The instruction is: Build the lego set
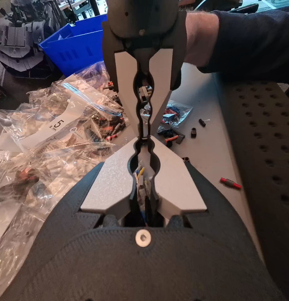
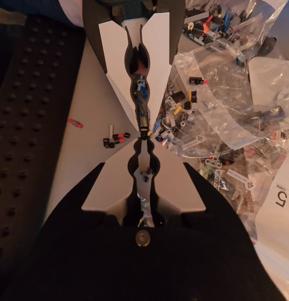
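Observation:
My left gripper point(image 1: 144, 142) reaches in from the bottom of the left wrist view, jaws shut. My right gripper point(image 1: 144, 134) comes down from the top and meets it tip to tip, also shut. A small black lego piece point(image 1: 144, 138) is pinched where the two sets of tips meet, above the grey table point(image 1: 205, 154). In the right wrist view my right gripper point(image 2: 143, 141) is at the bottom, my left gripper point(image 2: 144, 128) is at the top, and the black piece point(image 2: 144, 134) sits between them. How much of the piece each holds is hidden.
Clear bags of lego parts point(image 1: 59, 138) point(image 2: 213, 114) cover one side of the table. A small black and red assembly point(image 2: 113, 140), loose black pieces point(image 1: 193, 131) and a red-grey pin point(image 1: 231, 183) point(image 2: 75, 123) lie nearby. A black perforated mat point(image 1: 262, 130) borders the table. A blue bin point(image 1: 72, 48) stands behind. My left and right fingertips are right by each other. From either gripper's tips it is about 12 cm to the red-grey pin point(image 1: 231, 183). It is also in sight in the right wrist view point(image 2: 74, 123).

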`<act>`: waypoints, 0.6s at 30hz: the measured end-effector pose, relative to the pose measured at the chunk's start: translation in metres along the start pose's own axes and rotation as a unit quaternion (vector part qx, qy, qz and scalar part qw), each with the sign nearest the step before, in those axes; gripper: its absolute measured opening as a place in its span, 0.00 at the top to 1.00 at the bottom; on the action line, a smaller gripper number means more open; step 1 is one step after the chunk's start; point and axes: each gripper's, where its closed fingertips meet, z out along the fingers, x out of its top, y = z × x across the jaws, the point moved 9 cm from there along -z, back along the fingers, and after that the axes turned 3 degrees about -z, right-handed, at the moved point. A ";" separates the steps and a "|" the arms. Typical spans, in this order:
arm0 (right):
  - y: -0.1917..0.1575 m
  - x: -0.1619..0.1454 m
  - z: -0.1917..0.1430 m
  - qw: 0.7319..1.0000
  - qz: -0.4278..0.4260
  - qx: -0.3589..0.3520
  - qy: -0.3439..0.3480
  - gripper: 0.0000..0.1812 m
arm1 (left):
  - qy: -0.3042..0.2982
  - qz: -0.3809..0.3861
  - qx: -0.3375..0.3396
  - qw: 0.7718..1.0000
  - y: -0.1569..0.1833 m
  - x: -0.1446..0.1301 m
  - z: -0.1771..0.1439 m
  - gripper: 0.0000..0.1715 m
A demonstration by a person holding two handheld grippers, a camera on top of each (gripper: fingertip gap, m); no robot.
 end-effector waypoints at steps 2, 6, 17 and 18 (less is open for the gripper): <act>-0.001 -0.001 0.000 1.000 0.001 0.005 -0.007 0.98 | -0.006 0.002 -0.004 1.000 0.001 -0.001 0.001 0.97; -0.001 -0.008 0.002 0.999 0.016 0.020 -0.034 0.98 | -0.040 0.008 -0.001 0.999 0.000 -0.007 0.004 0.95; -0.005 -0.020 0.022 0.993 0.027 0.052 -0.104 0.96 | -0.096 0.019 0.023 0.995 -0.004 -0.018 0.006 0.94; -0.004 -0.019 0.020 0.994 0.029 0.047 -0.098 0.95 | -0.100 0.020 0.026 0.994 -0.005 -0.019 0.006 0.93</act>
